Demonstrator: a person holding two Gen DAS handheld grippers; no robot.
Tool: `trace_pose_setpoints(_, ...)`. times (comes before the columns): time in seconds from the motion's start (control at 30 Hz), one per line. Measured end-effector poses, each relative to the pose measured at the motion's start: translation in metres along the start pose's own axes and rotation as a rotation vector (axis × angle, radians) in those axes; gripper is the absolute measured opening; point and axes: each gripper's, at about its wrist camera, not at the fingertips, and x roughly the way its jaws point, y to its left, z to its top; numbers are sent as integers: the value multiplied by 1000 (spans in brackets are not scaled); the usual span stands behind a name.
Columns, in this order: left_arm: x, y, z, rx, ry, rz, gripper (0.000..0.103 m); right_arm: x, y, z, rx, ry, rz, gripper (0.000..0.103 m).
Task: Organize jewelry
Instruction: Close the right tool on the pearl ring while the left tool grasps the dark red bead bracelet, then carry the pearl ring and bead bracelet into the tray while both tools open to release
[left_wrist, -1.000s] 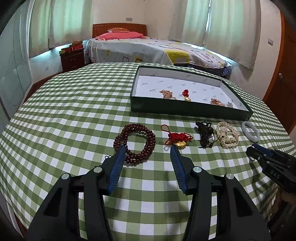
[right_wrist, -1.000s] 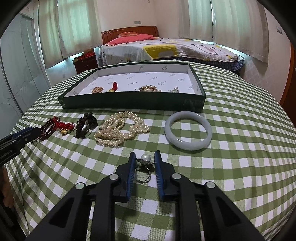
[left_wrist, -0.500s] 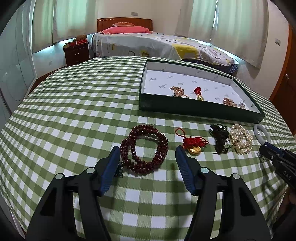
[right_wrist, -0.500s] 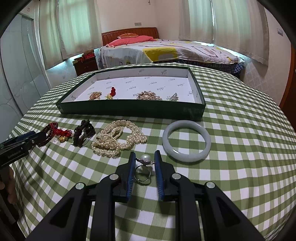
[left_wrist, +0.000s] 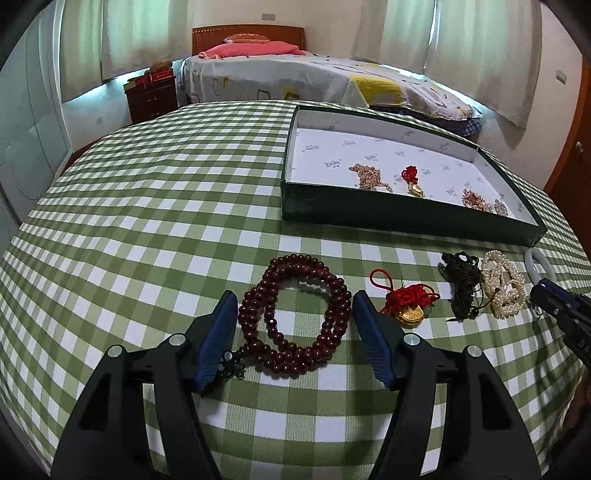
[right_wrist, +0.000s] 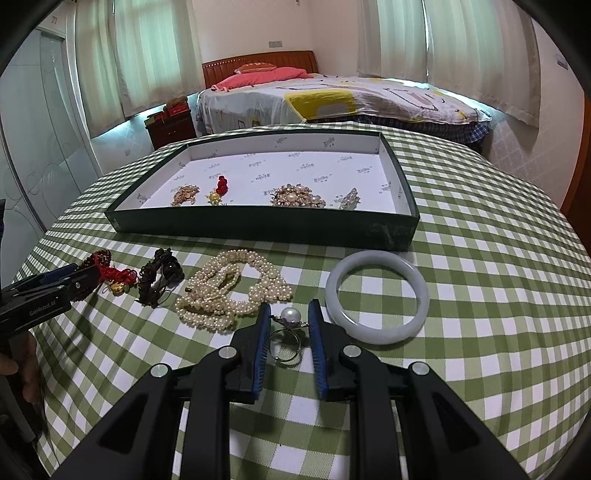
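Left gripper: jaws spread and not pressing; the dark red bead bracelet lies flat on the cloth between the two blue pads, close to each but clear of both.
Right gripper: jaws drawn near together, pinching the pearl ring; pearl at 12 o'clock, silver band hanging toward the camera.
Around the left gripper: red knotted charm with gold pendant at 3 o'clock of the beads, then a dark cord piece, then the pearl strand. The right tool's tip shows at the far right edge.
Around the right gripper: pearl strand at 10 o'clock, just beside the left finger; pale jade bangle at 2 o'clock, flat on the cloth, near the right finger.
Tray: dark green walls, white printed liner, at 12 o'clock behind the row of loose pieces. Four items lie inside along its near wall: a gold chain cluster, a red-and-gold charm, a large gold-and-pearl piece, a small silver piece.
Table: round, green-and-white checked cloth.
Background: bed with pink pillow, curtains.
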Motion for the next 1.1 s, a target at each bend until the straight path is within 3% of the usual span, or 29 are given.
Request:
trace_pose_setpoints(0.07, 0, 1, 0, -2, -6, -2, 54, 1, 0, 0, 1, 2, 1, 22)
trace_pose_setpoints(0.13, -1, 2, 0, 2, -12, -6, 35, 2, -1, -1, 3, 5, 2, 22)
trace_pose_setpoints(0.2, -2, 3, -1, 3, -16, -6, 24, 3, -2, -1, 7, 6, 3, 22)
trace_pose_setpoints(0.27, -3, 3, -2, 9, -22, -10, 17, 4, -2, -1, 11, 7, 4, 22)
trace_pose_setpoints(0.43, -8, 2, -3, 12, -41, -19, 11, 4, -3, -2, 13, 6, 7, 22)
trace_pose_setpoints(1.1, -42, -6, 9, 32, -110, -52, 11, -12, -2, 4, 6, -39, 10, 22)
